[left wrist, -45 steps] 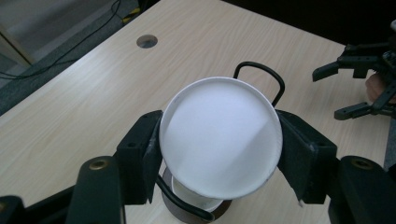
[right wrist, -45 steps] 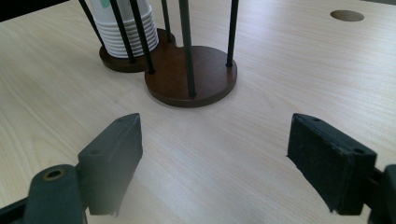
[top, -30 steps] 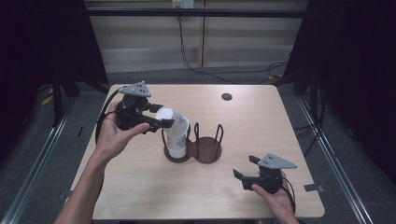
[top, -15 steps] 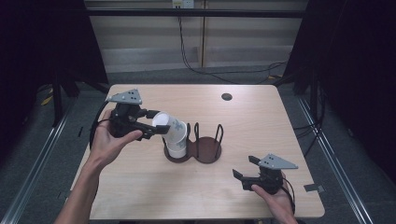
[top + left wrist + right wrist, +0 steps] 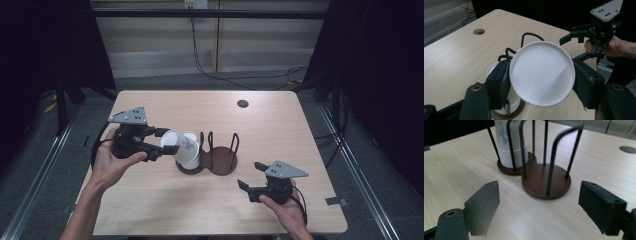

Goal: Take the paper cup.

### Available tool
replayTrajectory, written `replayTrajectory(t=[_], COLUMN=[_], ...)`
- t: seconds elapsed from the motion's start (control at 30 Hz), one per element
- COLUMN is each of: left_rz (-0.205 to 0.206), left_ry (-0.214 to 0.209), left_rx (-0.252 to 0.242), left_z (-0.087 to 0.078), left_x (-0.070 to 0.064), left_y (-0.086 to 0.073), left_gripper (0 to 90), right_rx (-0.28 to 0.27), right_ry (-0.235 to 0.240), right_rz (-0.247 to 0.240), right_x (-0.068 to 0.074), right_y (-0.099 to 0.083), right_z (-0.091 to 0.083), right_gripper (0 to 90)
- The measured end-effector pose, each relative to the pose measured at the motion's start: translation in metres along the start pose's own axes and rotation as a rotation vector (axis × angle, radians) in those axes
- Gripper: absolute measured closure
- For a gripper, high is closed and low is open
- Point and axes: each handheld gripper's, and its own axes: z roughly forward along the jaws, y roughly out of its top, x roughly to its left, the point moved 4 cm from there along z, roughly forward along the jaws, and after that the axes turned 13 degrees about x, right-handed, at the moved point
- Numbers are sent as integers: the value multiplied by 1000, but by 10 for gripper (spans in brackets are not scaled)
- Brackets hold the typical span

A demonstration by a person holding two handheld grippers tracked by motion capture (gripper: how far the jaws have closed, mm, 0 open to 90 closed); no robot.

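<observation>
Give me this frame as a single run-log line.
left gripper: shut on paper cup, tilted beside stack of cups | right gripper: open, near holder | holder's right slot: empty

Grippers: we count two, the left gripper and the right gripper.
Hands: we count two, one hand on each gripper.
Cup holder: we see one cup holder of dark wood and black wire, with two round bays.
Paper cups: we see one paper cup between the left gripper's pads, and one stack of cups in a bay of the holder; how many cups are in the stack we cannot tell.
Tabletop: one tabletop, with one round hole in it.
</observation>
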Motion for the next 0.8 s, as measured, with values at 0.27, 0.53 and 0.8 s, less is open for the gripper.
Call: replayTrajectory(t=[0.27,0.53,0.8], left_rz=[13,14,-2], left_ry=[-16,-50,-113], left_rx=[-15,5,16], left_z=[2,10,27], left_x=[-5,-7,-13], left_y=[-13,-21,-33], left_gripper=[363,362,363], right_rx=[-15,-16,-23], right_ry=[50,146,236], right_rz=[-51,-92,-155], right_x=[20,37,54], right_y=[20,42,65], right_z=[9,20,28], right_gripper=[157,140,174])
